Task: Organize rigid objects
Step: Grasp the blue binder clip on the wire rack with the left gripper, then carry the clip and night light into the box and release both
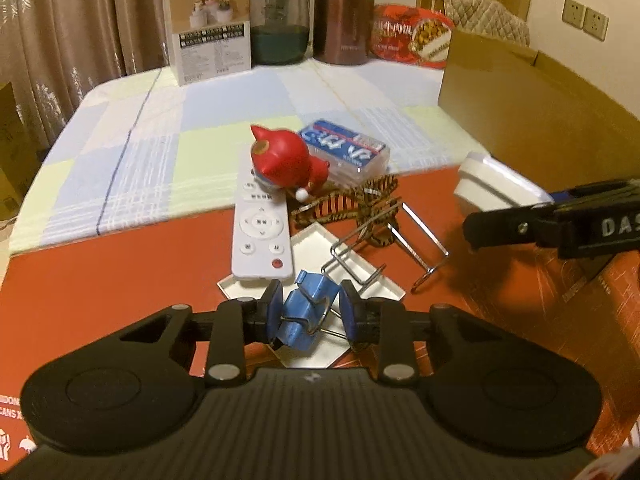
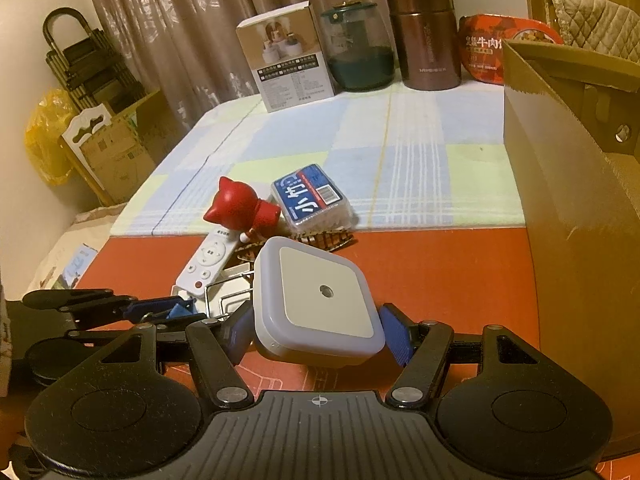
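My left gripper (image 1: 310, 314) is shut on a blue binder clip (image 1: 306, 314), held just above a white flat lid (image 1: 352, 276) on the red surface. My right gripper (image 2: 318, 330) is shut on a white square night light (image 2: 316, 300), held above the red surface; it also shows in the left wrist view (image 1: 494, 184). Beyond lie a white remote (image 1: 260, 228), a red cat figurine (image 1: 282, 160), a clear box with a blue label (image 1: 348, 150), a striped brown object (image 1: 356, 204) and a wire stand (image 1: 400, 240).
An open cardboard box (image 2: 568, 184) stands at the right. At the table's back stand a white product box (image 1: 208, 28), a dark green jar (image 1: 280, 24), a brown flask (image 1: 344, 16) and a red food tub (image 1: 412, 36). A checked cloth (image 1: 180, 140) covers the far table.
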Demonstrator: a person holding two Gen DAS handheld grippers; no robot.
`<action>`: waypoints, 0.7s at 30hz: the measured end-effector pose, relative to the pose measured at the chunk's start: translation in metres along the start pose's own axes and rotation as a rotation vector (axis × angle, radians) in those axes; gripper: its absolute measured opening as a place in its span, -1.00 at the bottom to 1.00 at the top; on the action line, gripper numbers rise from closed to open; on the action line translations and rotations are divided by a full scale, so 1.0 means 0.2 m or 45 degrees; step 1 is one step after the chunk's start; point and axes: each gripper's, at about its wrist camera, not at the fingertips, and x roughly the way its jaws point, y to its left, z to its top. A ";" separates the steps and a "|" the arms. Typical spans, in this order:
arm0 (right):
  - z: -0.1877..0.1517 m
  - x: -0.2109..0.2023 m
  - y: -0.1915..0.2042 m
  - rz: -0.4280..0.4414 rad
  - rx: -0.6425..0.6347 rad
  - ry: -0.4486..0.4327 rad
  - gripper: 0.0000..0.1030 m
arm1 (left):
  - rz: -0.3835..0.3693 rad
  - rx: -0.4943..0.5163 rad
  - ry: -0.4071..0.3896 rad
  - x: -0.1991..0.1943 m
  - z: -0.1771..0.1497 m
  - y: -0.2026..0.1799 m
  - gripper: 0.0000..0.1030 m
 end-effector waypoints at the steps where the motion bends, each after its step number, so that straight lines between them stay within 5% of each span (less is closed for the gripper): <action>1: 0.00 0.00 0.00 0.000 0.000 -0.004 0.23 | 0.002 -0.003 -0.011 -0.02 0.00 0.00 -0.50; 21: 0.06 -0.18 0.04 0.000 -0.036 -0.134 0.23 | 0.005 -0.061 -0.178 -0.25 0.16 -0.09 -0.50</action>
